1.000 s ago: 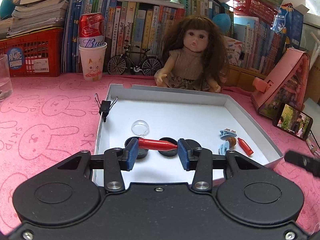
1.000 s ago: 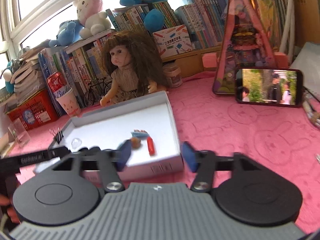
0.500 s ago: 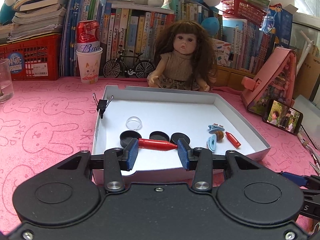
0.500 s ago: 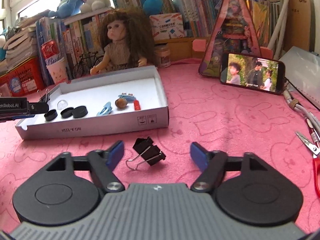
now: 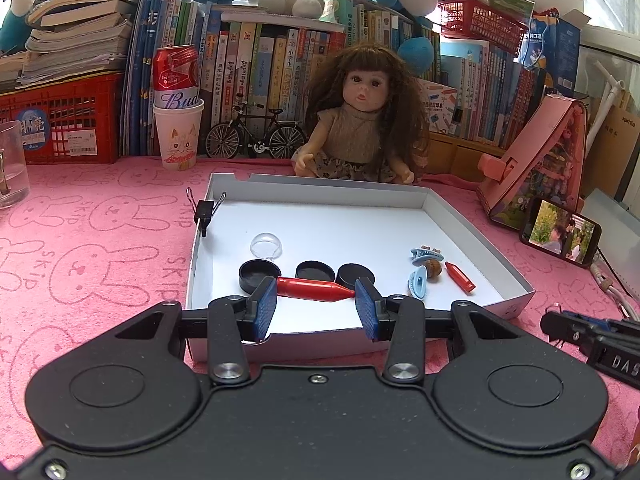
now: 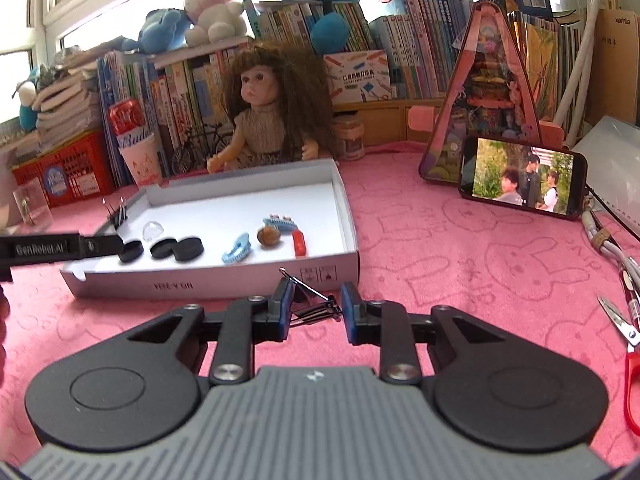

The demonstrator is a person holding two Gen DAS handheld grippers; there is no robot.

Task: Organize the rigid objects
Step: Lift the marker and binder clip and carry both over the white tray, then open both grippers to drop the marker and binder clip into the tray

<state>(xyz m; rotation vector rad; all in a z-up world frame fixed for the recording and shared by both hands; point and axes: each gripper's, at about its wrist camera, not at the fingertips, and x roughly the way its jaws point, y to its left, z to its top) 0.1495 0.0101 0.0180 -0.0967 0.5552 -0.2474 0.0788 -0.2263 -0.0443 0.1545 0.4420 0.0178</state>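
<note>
While a red crayon point(image 5: 314, 289) lies crosswise between its blue pads, the left gripper point(image 5: 316, 304) clasps it end to end at the lower centre of the left wrist view, over the near edge of a shallow white box point(image 5: 480, 236). Inside the box, three black round caps point(image 5: 304, 272) sit in a row just behind the crayon, a clear dome point(image 5: 267, 245) behind them, and two blue hair clips point(image 5: 418, 284), a brown nut-like piece point(image 5: 434, 269) and a shorter red crayon point(image 5: 460, 276) toward the right. One black binder clip point(image 5: 204, 212) is clamped on the box's left wall.

At the lower centre of the right wrist view, the right gripper point(image 6: 314, 310) has just been closing its jaws around a second black binder clip point(image 6: 310, 308) on the pink rabbit-print cloth point(image 6: 460, 272), just in front of the box; whether both pads already press on it cannot be told. A doll point(image 5: 360, 120) sits behind the box, a phone point(image 6: 522, 178) plays video at right, and red-handled scissors point(image 6: 628, 340) lie at the right edge.
</note>
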